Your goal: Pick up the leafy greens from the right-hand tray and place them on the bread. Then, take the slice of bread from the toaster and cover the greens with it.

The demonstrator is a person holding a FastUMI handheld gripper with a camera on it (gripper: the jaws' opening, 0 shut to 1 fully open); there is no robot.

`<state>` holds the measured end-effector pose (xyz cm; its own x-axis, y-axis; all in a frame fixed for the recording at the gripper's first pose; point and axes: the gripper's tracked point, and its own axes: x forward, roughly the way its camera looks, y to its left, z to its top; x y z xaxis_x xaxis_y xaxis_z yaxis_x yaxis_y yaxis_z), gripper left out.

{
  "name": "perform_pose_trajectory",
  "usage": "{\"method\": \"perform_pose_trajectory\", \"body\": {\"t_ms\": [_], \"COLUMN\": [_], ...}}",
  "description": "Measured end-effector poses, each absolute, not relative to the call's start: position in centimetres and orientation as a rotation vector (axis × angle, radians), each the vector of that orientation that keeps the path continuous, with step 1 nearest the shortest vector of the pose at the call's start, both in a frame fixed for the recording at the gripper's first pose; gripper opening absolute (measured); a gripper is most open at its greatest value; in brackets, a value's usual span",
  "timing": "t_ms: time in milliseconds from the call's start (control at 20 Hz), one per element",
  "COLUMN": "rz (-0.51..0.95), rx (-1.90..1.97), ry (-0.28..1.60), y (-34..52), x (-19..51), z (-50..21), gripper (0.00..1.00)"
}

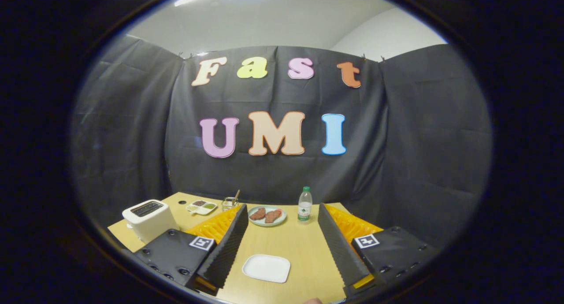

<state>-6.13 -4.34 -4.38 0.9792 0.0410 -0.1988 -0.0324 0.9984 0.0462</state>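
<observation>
Tongs [282, 255] hang wide and hold nothing, high above the surface [304, 251], a white plate [266, 268] between their fingers. Greens, I think, lie in the small tray [202, 206] beyond, near the toaster [149, 219]. Open room lies ahead; a bottle [304, 204] and meat plate [267, 216] stand near the far edge.

Count from my feed: one gripper [282, 242], two fingers spread wide with nothing between them. One wooden table [304, 251]. One white toaster [149, 219]. One white square plate [266, 268], bare. One round plate [267, 216] carrying two reddish-brown pieces. One clear bottle [305, 204]. One small divided tray [202, 206], two fillings visible. One small glass container [230, 202], contents unclear.
</observation>
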Motion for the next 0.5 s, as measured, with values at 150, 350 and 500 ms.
{"method": "perform_pose_trajectory", "body": {"t_ms": [150, 350, 500], "rz": [0.013, -0.008, -0.021], "rx": [0.042, 0.031, 0.043], "ry": [0.177, 0.14, 0.133], "y": [-5.5, -6.3, -6.6], "x": [-6.4, -6.7, -7.1], "z": [-3.3, -2.1, -1.6], "gripper": [0.99, 0.99, 0.99]}}
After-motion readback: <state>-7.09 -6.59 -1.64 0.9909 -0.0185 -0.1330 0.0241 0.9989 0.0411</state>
